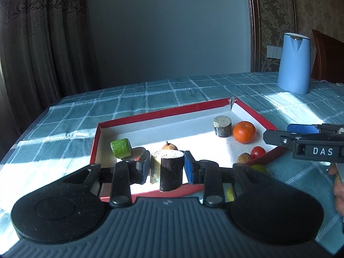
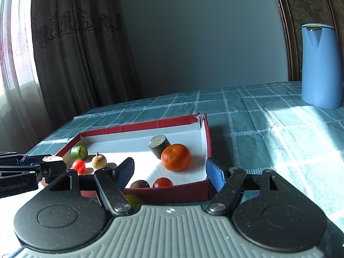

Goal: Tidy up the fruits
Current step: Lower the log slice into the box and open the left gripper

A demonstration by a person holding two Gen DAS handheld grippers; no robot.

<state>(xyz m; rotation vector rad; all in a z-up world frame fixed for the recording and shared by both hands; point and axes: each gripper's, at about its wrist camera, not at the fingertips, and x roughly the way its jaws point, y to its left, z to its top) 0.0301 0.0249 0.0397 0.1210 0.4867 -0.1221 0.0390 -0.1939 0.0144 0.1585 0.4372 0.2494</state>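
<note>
Standing at lower centre of the left wrist view, the left gripper [image 1: 166, 167] has its 2 blue pads pressed against a dark sugarcane segment [image 1: 171, 172], held upright over the near wall of the red-walled tray [image 1: 163, 112]. Both pads touch the piece; the jaws are narrow around it.

In the right wrist view the right gripper [image 2: 169, 172] stands with fingers wide apart and nothing between the pads; they straddle the near right corner of the tray, the left pad over the tray floor and the right pad at the outer corner.

Inside the tray:
- a tangerine [image 2: 176, 160] at centre right, touching a short grey-green sugarcane stub [image 2: 159, 145] behind it
- a lime-green cut piece [image 2: 79, 152] at the far left
- a small tan round fruit [image 2: 99, 161] beside a cherry tomato [image 2: 78, 166]
- a 2nd cherry tomato [image 2: 162, 182] and a dark round fruit [image 2: 139, 184] against the near wall

A yellow-green fruit [image 2: 133, 201] lies outside the tray, just below its near wall, partly hidden by the gripper body.

A blue jug [image 2: 321, 64] stands on the checked tablecloth [image 2: 268, 129] at upper right, well apart from the tray
</note>
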